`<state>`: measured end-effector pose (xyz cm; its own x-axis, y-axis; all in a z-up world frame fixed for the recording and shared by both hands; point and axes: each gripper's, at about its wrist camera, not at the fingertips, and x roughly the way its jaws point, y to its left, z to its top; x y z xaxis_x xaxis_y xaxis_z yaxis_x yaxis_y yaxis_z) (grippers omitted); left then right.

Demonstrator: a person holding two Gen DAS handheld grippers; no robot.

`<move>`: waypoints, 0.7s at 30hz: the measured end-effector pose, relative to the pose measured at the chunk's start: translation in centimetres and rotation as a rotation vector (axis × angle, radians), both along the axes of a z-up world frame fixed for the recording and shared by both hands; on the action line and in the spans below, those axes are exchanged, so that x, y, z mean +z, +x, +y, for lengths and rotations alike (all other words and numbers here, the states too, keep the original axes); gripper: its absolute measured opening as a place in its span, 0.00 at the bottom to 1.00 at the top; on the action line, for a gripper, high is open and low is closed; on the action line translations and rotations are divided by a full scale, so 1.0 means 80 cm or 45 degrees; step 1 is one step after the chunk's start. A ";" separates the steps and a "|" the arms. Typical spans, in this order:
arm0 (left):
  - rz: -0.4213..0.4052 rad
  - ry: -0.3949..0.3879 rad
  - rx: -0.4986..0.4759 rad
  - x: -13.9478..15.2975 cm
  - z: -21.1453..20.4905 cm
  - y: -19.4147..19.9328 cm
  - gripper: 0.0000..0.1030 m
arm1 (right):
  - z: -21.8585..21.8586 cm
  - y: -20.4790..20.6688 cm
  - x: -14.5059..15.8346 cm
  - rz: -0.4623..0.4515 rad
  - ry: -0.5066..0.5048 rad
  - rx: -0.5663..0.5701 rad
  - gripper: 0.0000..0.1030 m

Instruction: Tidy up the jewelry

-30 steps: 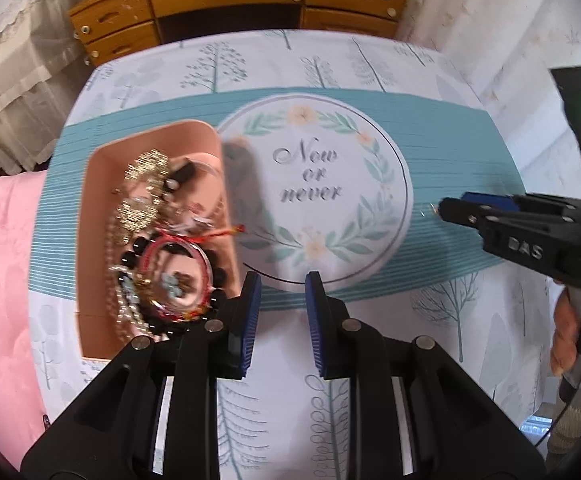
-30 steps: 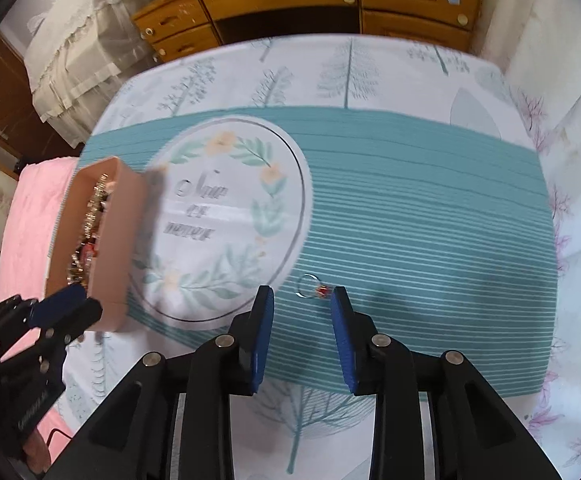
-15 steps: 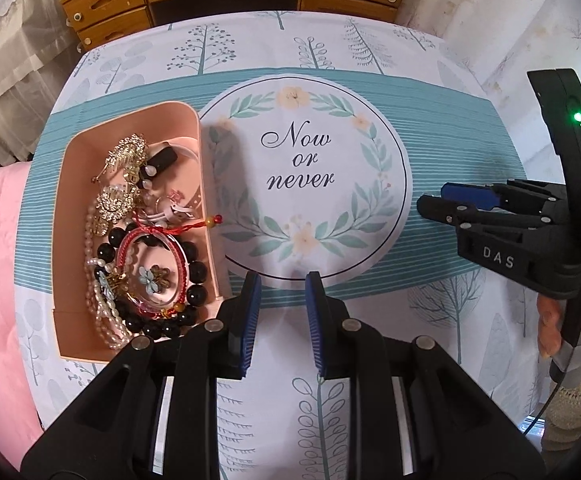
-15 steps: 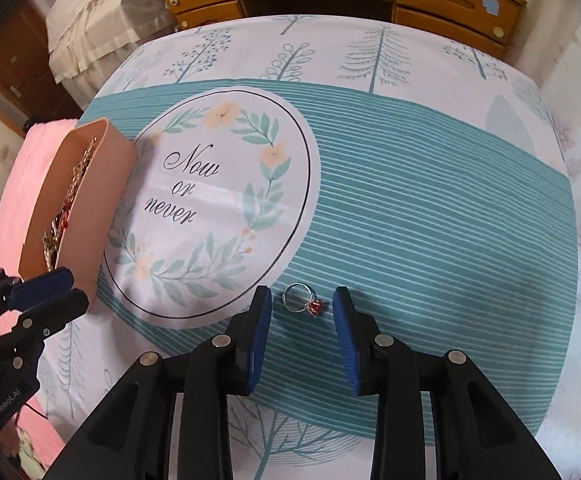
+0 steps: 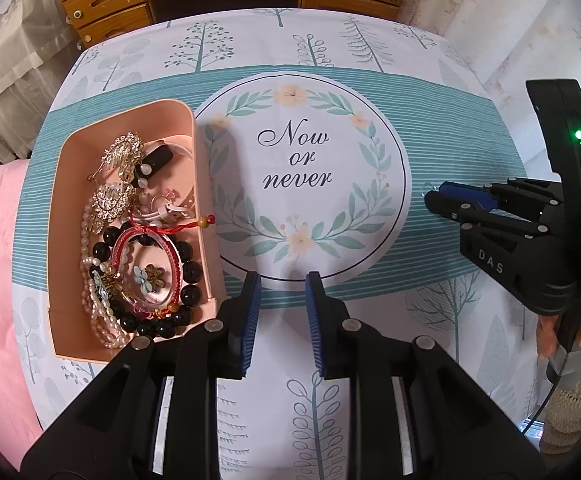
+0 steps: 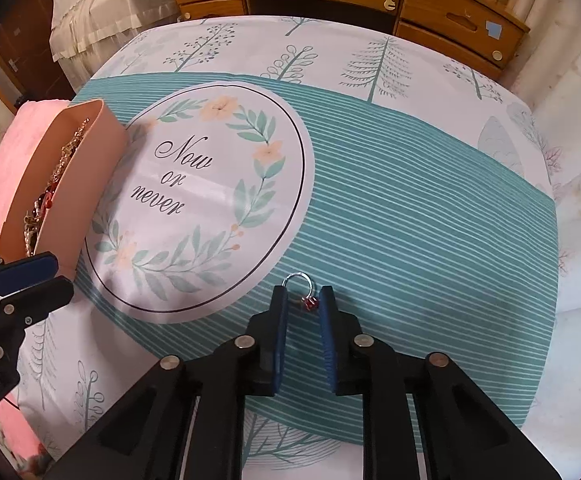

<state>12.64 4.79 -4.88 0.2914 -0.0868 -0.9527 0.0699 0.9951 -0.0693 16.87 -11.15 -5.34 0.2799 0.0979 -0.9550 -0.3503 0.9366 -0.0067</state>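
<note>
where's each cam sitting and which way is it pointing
Left wrist: on the left gripper, pointing steeply down between pink jewelry box and printed circle; a hand shows at right.
Right wrist: on the right gripper, pointing down at the ring; its jaws have just been closing around it.
Shared: box, tablecloth, dresser, each other's gripper.

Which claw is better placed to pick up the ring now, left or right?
Right. The right claw has just been closing around the ring on the tablecloth. The left claw stands empty beside the pink box, away from the ring.
</note>
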 end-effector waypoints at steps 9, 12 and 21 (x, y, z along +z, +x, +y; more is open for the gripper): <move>-0.007 -0.004 0.014 0.005 0.010 -0.003 0.19 | -0.006 -0.002 0.014 0.027 0.100 -0.039 0.10; -0.016 -0.009 0.022 0.010 0.014 -0.004 0.19 | 0.000 -0.006 0.033 -0.001 0.130 -0.025 0.10; -0.022 -0.029 0.025 0.017 0.023 -0.017 0.19 | 0.009 -0.004 0.038 0.019 0.029 -0.065 0.13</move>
<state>11.25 6.66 -3.50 0.3099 -0.1023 -0.9453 0.0514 0.9945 -0.0908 16.55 -10.39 -2.34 0.2711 0.1059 -0.9567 -0.3020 0.9531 0.0199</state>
